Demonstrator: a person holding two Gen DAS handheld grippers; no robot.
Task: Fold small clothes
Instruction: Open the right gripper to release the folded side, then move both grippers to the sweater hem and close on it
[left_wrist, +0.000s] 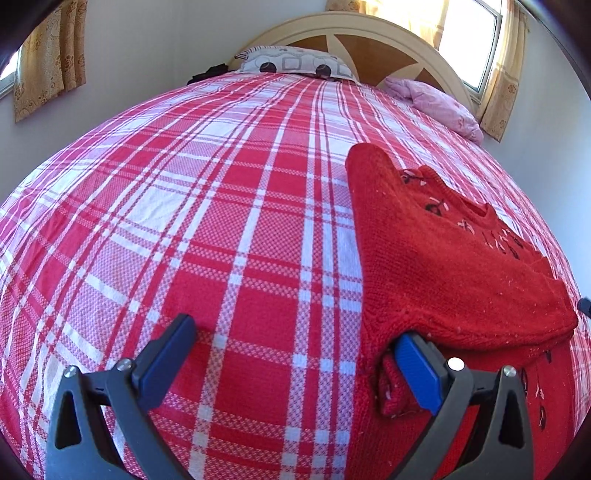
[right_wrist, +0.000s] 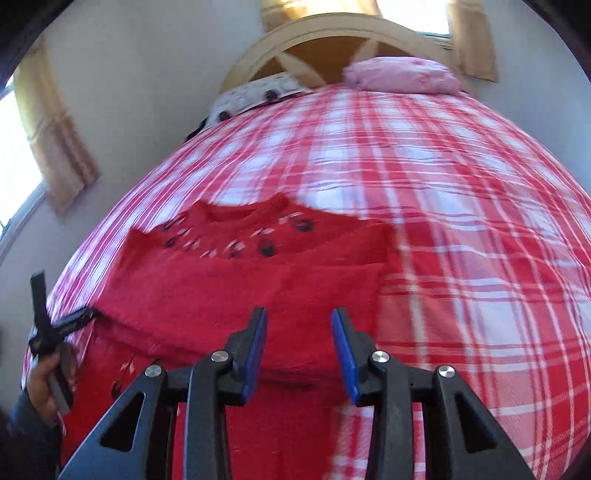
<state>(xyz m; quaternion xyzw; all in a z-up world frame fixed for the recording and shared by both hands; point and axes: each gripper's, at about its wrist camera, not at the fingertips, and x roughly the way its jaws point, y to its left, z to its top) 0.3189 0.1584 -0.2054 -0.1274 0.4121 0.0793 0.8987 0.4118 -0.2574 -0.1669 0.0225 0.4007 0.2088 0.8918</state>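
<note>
Our left gripper (left_wrist: 295, 354) stands wide open over the red-and-white plaid bedsheet (left_wrist: 207, 229), with nothing pinched between its blue pads (left_wrist: 419, 373). Its right-hand finger sits at the near left corner of the red knitted sweater (left_wrist: 454, 266), touching or just under the folded hem there, while its left-hand finger rests over bare sheet. From this gripper the sweater lies ahead and to the right, folded over on itself, with a band of small dark and white embroidery near the neckline.

Our right gripper (right_wrist: 299, 347) is partly open, its jaws parted by a narrow gap and empty. We see the sweater (right_wrist: 236, 291) directly below and ahead of its fingertips, its folded edge just beyond the pads, though the view is blurred and we cannot tell whether the pads touch the knit. Off to this gripper's left, a hand (right_wrist: 48, 380) grips the handle of the other tool at the sweater's edge.

Far ahead of both grippers we see a pink pillow (right_wrist: 402, 75), a patterned pillow (left_wrist: 295, 62) and the arched wooden headboard (left_wrist: 369, 40)
</note>
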